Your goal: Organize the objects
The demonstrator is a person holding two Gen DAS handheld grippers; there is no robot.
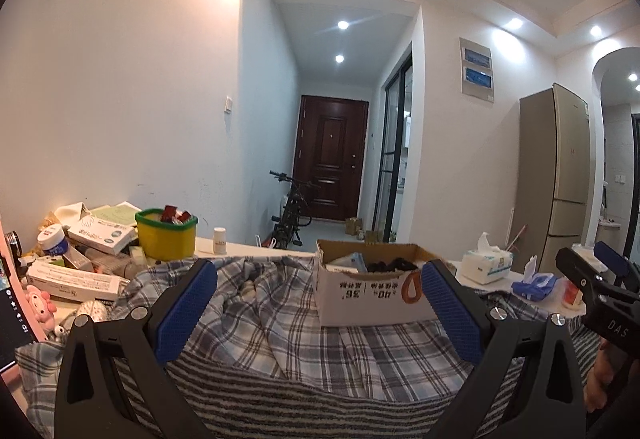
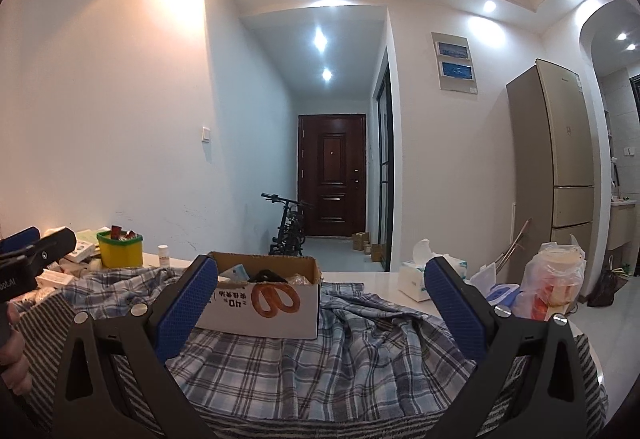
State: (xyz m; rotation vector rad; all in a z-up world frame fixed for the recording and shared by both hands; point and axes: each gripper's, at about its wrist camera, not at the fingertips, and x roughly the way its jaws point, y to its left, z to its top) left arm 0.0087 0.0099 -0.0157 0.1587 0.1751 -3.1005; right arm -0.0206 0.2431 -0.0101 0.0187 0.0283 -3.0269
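The left gripper [image 1: 319,293] is held with its blue pads spread wide, empty, low in the frame above a crumpled blue plaid cloth [image 1: 280,319]. The right gripper [image 2: 321,289] is likewise spread and empty. An open white cardboard box [image 2: 264,299] printed with a pretzel is seen at centre, resting on the cloth. A yellow green-rimmed plastic tub [image 1: 166,239] is seen at middle left

a home, apartment entry and dining area. dark wood front door [image 2: 332,175] at end of short hallway, bicycle [image 2: 288,227] parked beside it. tall fridge [image 2: 560,159] at right, arched opening past it. table [image 2: 360,279] cluttered with plaid cloth [image 2: 300,359], tissue pack [image 2: 424,275], medicine boxes [image 1: 100,235].
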